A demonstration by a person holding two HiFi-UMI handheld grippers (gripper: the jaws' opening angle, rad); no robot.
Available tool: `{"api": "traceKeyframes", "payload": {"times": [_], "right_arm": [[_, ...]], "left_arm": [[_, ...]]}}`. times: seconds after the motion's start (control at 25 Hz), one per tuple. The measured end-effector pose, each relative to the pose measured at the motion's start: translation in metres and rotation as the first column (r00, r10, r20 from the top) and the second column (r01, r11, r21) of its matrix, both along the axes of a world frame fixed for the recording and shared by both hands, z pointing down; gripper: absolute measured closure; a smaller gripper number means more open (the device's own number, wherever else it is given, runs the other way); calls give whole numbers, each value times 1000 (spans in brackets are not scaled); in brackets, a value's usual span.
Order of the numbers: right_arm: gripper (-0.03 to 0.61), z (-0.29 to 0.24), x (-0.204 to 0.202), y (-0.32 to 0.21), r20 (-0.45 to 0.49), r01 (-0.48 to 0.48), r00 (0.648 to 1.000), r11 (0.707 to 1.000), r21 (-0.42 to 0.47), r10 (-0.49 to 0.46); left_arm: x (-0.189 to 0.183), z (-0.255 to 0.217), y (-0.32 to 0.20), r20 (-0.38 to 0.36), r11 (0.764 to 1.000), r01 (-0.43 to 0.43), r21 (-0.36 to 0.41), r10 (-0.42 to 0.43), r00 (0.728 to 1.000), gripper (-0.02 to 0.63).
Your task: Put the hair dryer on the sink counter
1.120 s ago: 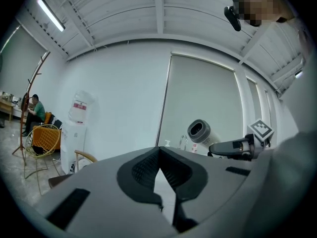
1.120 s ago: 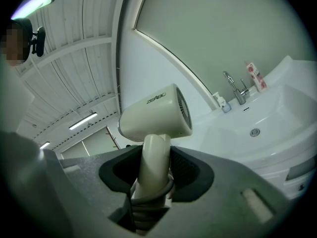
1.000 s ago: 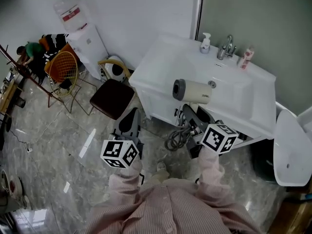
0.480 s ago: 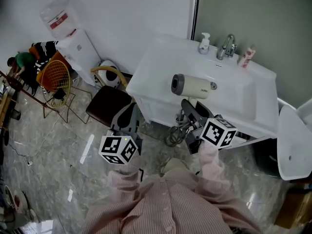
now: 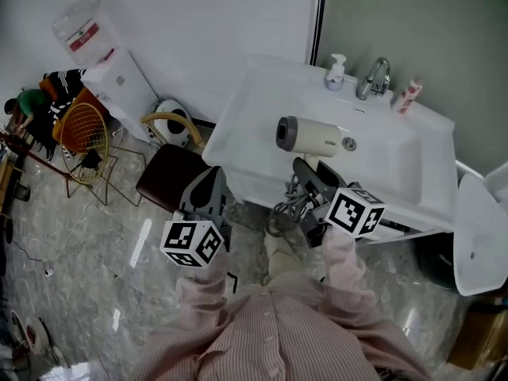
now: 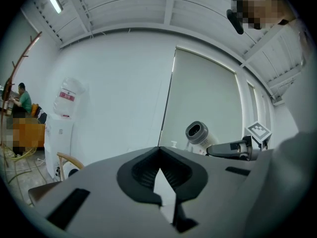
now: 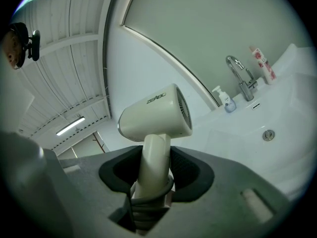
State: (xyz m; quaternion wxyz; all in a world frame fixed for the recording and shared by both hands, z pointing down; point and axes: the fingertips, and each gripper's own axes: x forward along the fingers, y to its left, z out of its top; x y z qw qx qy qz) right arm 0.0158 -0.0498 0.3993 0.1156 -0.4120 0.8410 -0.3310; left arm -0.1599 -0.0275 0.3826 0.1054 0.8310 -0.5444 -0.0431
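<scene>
A cream hair dryer [image 5: 311, 136] with a grey nozzle hangs above the white sink counter [image 5: 250, 105], nozzle pointing left. My right gripper [image 5: 311, 173] is shut on its handle from below, and the cord [image 5: 284, 215] dangles in loops under it. In the right gripper view the handle [image 7: 153, 157] stands between the jaws, the body [image 7: 156, 117] above them. My left gripper [image 5: 208, 190] is shut and empty, low in front of the counter's left corner. From the left gripper [image 6: 159, 152] view the dryer [image 6: 197, 133] shows to the right.
At the basin's back stand a faucet [image 5: 373, 78], a soap bottle [image 5: 336, 71] and a pink bottle [image 5: 409, 95]. A drain [image 5: 349, 144] lies beside the dryer. A dark-seated chair [image 5: 171, 179] and a water dispenser [image 5: 111, 70] are left of the counter, a white fixture [image 5: 476, 240] at right.
The whole view has drifted as the person shifts closer to the counter. The dryer stays in my right gripper, slightly higher in the picture. The left gripper has barely moved.
</scene>
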Motion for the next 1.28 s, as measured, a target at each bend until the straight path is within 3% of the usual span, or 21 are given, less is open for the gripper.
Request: {"api": "traceKeyframes", "payload": {"times": [0.76, 1.28], "right_arm": [[411, -12, -9, -201, 37, 41, 999, 998, -57, -39], [411, -9, -6, -224, 56, 27, 998, 996, -83, -23]], "left_arm": [[-23, -12, -189, -5, 998, 63, -32, -63, 998, 612], [-9, -18, -217, -4, 1000, 21, -7, -21, 1000, 612]]}}
